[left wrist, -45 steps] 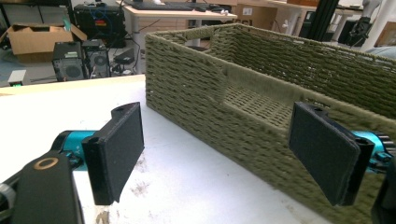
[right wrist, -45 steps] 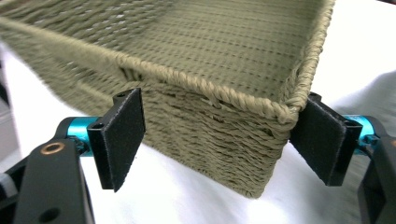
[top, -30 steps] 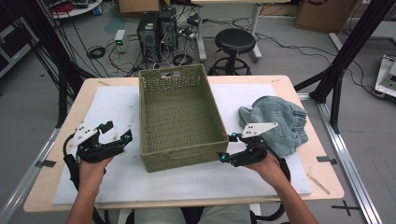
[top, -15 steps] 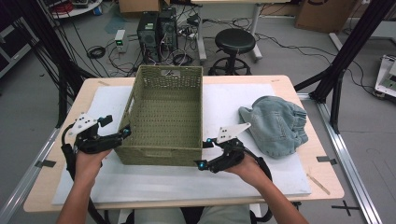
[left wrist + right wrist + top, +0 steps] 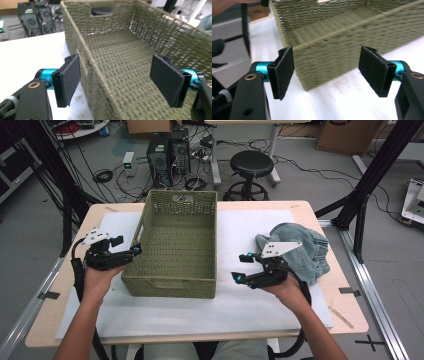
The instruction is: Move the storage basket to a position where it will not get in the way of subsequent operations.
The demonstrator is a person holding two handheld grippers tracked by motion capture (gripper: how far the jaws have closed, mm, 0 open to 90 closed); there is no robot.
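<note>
High view: basket [image 5: 175, 247] between spread left gripper [image 5: 132, 251], spread right gripper [image 5: 239, 268]; jeans [image 5: 300, 247] beside.

basket [image 5: 176, 247] blocks ctr | jeans [image 5: 300, 247] R | front strip free

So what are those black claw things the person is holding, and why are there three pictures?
They are hand-held grippers, tools with two flat black jaws that pinch things. The person holds one in each hand: the left gripper and the right gripper. The wide picture comes from a camera above the table. The other two come from small cameras riding on each gripper, looking out between its jaws. On the table sit a green woven basket and a crumpled pair of blue jeans. Both grippers are open and nothing is held. The left gripper's jaws sit on either side of the basket's wall, and the right gripper is beside the basket's corner.
</note>
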